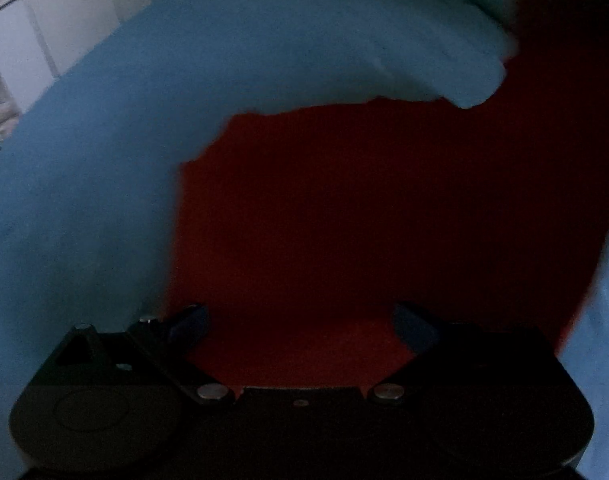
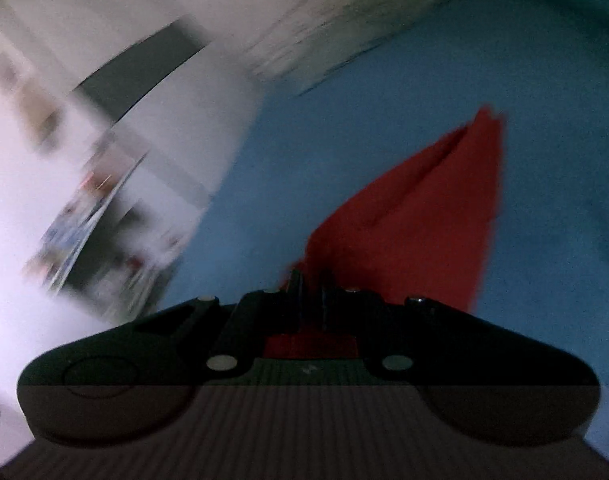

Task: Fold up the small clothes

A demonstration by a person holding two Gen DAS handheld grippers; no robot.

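The red cloth [image 1: 364, 208] lies spread on the blue sheet [image 1: 104, 160] of a bed, and one end of it rises off the sheet in the right wrist view [image 2: 424, 216]. The right tongs [image 2: 310, 280] are pressed together on that lifted end, the cloth hanging from them in a fold. The left tongs [image 1: 300, 320] stand wide apart just over the flat part, gripping nothing. White furniture [image 2: 104, 160] beside the bed is blurred.

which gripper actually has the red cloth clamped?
The right gripper: its jaws are shut on a bunched edge of the red cloth. The left gripper has jaws spread wide above the cloth, pinching nothing.
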